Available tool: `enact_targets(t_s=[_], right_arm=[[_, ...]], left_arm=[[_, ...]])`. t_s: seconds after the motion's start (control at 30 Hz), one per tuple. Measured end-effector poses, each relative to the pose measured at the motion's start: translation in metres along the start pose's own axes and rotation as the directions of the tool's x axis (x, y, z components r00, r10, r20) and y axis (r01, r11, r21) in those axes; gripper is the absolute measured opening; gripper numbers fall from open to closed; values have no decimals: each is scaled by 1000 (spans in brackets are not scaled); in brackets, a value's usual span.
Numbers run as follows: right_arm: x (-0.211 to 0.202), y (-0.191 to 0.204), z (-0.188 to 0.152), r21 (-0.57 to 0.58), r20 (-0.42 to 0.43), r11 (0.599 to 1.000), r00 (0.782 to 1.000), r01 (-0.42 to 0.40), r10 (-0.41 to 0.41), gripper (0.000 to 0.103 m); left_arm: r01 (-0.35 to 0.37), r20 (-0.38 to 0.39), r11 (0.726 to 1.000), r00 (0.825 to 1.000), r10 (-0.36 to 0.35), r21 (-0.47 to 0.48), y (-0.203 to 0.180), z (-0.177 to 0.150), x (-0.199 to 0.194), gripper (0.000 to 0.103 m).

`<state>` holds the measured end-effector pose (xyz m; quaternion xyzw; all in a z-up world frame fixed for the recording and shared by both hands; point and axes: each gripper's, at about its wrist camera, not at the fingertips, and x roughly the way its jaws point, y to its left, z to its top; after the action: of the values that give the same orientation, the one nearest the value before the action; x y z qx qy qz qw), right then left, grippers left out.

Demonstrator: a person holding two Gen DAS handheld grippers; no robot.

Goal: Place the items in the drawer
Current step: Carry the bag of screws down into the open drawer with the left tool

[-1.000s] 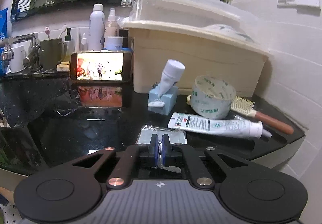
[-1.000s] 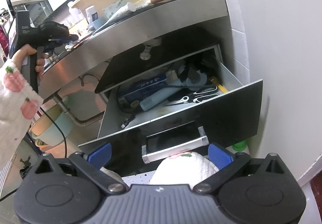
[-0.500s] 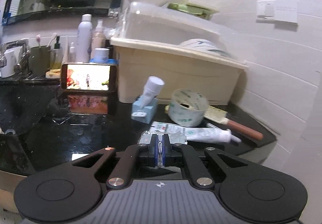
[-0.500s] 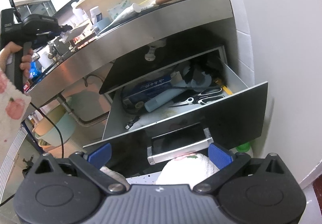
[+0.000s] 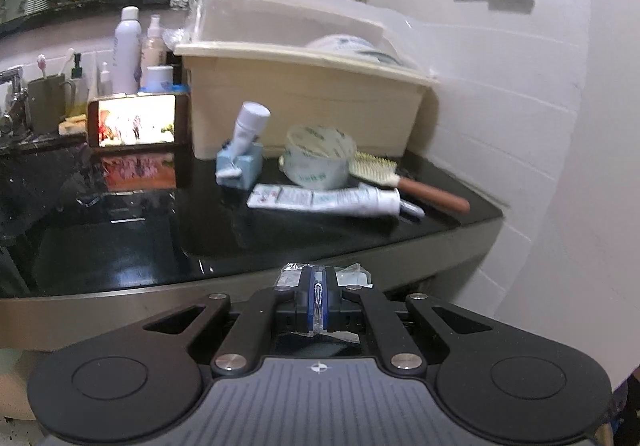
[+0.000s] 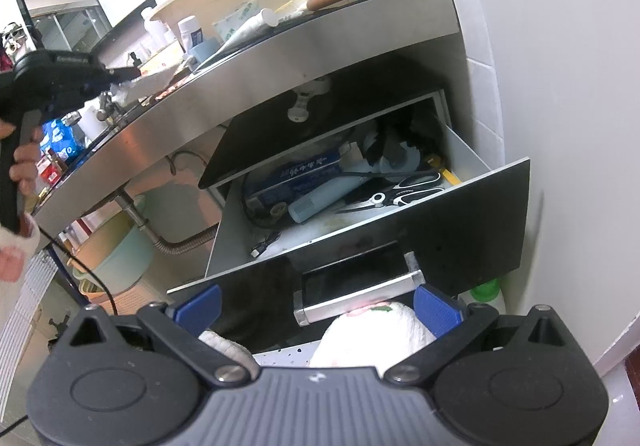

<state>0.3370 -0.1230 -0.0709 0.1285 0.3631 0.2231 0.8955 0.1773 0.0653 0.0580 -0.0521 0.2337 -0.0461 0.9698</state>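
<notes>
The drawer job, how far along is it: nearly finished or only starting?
Early on, it seems. The drawer is pulled open. The left gripper is shut on a clear plastic packet, held beyond the counter edge. The right gripper is open in front of the drawer. Tape roll, toothpaste tube and brush lie on the counter.

Little can be made out in words. The long dark blue box (image 6: 294, 175) lying in the open white drawer (image 6: 460, 143) carries a line of white characters along its side, too small to read; the white squeezed tube (image 5: 326, 199) on the black counter (image 5: 120, 246) and the roll of clear tape (image 5: 318, 157) behind it both bear greenish print, blurred past reading.
</notes>
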Motion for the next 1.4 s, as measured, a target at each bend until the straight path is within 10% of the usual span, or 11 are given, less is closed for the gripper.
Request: enact_targets(t_s=[0.33,0.67,1.4], right_arm=[[1,0,-5,-2,-15,1000,1000,4,-4,103],[-1,4,-12,-13,-34,1000,999,9,-9,103],[-1,9,-18,-16,-59,1000,998,14,-15,103]], left_arm=[[20,-144,999,990,-14,40,-7,-45,25,4],[-19,-337,1000,941,25,20,11,-94,94,4],[10,-645,999,764,26,52,-4,-135,207,4]])
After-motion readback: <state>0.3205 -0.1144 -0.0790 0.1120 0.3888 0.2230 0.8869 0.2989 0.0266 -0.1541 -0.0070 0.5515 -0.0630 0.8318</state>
